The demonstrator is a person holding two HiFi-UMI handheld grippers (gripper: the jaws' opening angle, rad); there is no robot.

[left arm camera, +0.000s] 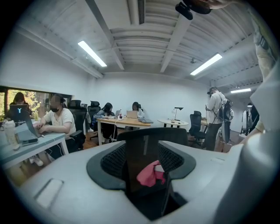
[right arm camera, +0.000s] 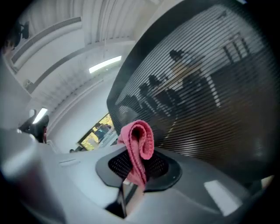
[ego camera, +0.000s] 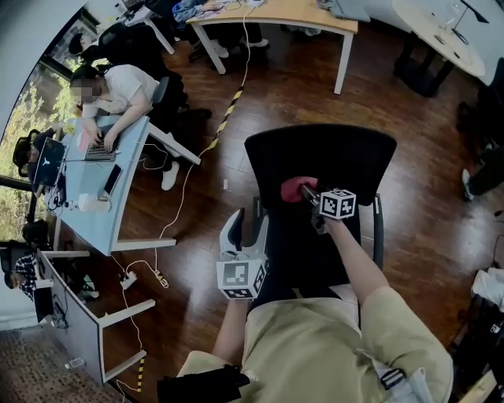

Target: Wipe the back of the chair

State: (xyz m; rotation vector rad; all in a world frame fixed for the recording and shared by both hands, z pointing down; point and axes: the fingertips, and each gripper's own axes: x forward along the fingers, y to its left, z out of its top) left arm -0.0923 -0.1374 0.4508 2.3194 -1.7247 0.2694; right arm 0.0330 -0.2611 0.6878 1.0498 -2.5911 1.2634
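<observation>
A black mesh office chair stands right in front of me, its back wide and curved. My right gripper is shut on a pink-red cloth, which it holds against the middle of the chair back. In the right gripper view the cloth stands folded up out of the jaws, close to the mesh of the chair back. My left gripper hovers open by the chair's left armrest, holding nothing. In the left gripper view, the chair back and the cloth show beyond the left gripper.
A light blue desk with a seated person on a laptop stands to the left. A cable and a power strip lie on the wooden floor. A wooden table and a round white table are farther off.
</observation>
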